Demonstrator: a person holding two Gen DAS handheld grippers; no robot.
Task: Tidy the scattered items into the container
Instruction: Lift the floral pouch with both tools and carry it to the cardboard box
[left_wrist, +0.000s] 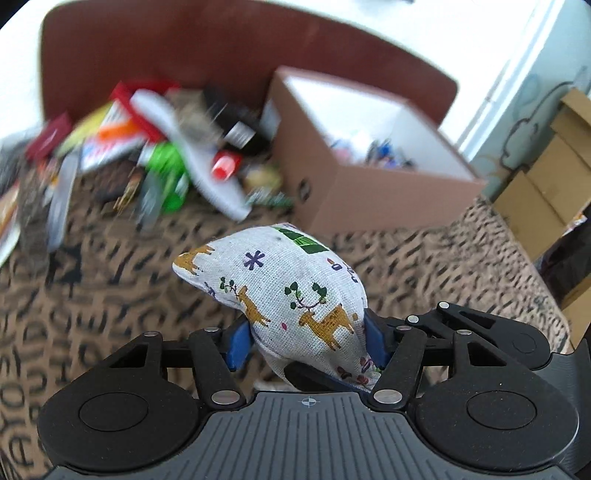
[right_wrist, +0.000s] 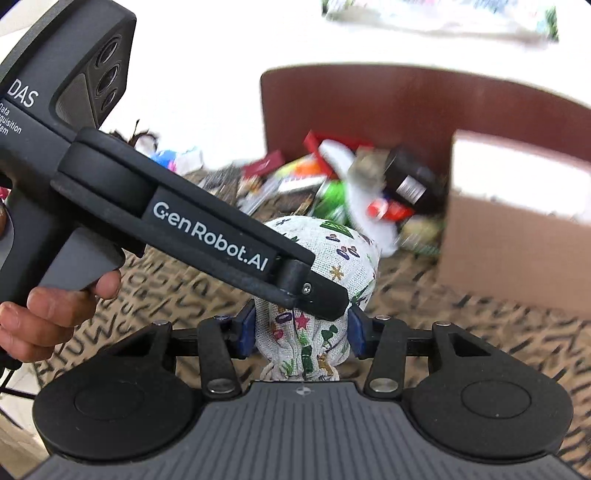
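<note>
A white cloth pouch printed with deer (left_wrist: 288, 295) is held up above the patterned bedspread. My left gripper (left_wrist: 306, 339) is shut on its lower end. In the right wrist view the same pouch (right_wrist: 317, 295) sits between the blue pads of my right gripper (right_wrist: 301, 332), which is shut on it too. The left gripper's black finger (right_wrist: 314, 291) crosses in front of the pouch there. The brown cardboard box (left_wrist: 373, 192) with a white inside stands just beyond, at the right (right_wrist: 517, 236); small items lie in it. A blurred pile of scattered items (left_wrist: 155, 147) lies left of the box.
A brown headboard (left_wrist: 221, 48) stands behind the pile and box. Stacked cardboard boxes (left_wrist: 546, 184) stand beside the bed at the right. The tan bedspread with black marks (left_wrist: 110, 302) spreads below the pouch. A hand (right_wrist: 44, 314) grips the left tool's handle.
</note>
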